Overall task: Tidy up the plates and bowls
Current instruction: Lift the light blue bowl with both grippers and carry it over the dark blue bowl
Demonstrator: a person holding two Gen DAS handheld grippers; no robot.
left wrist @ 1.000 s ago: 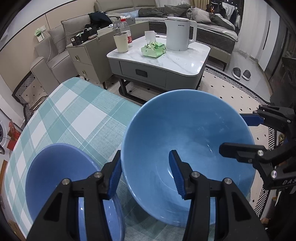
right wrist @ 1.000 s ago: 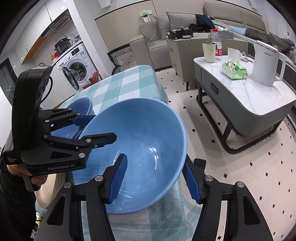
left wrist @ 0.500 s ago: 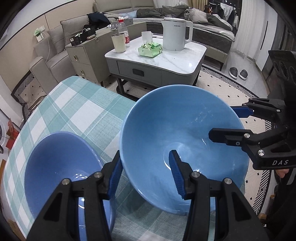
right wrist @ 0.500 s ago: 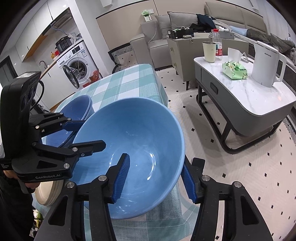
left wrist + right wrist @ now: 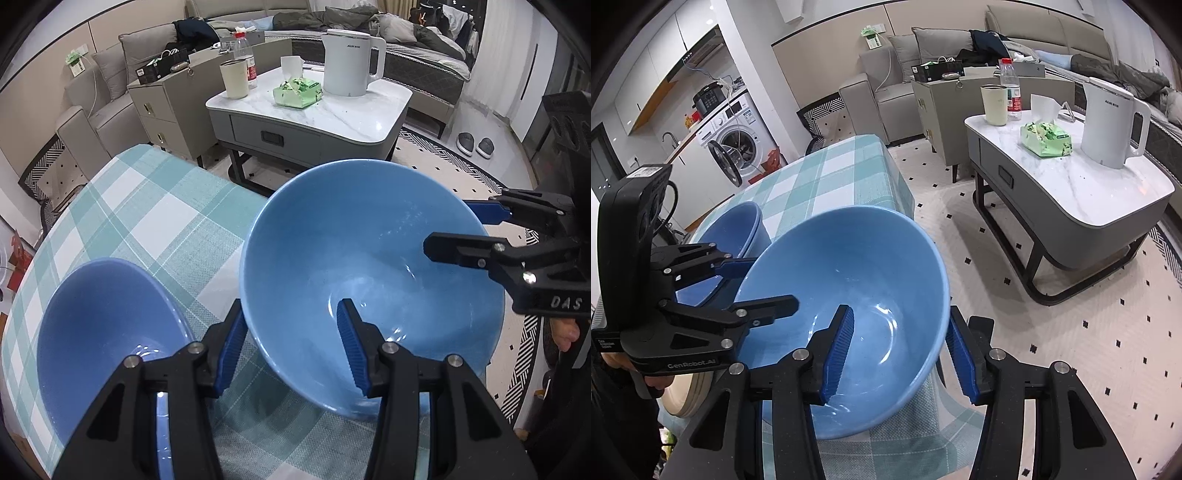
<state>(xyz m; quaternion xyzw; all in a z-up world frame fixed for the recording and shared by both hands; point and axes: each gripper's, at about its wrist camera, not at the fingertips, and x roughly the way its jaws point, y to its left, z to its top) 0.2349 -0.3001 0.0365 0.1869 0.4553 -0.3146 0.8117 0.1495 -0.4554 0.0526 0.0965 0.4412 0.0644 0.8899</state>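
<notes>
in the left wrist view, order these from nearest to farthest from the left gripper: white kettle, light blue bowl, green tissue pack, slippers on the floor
1. light blue bowl: its rim sits between the left gripper fingers.
2. green tissue pack: on the coffee table, middle.
3. white kettle: just behind the pack, close to it in depth.
4. slippers: far right on the floor; their depth against the kettle is too close to call.

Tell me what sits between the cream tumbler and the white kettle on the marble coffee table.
A green tissue pack lies between the tumbler and the kettle, clearest in the left wrist view.
</notes>
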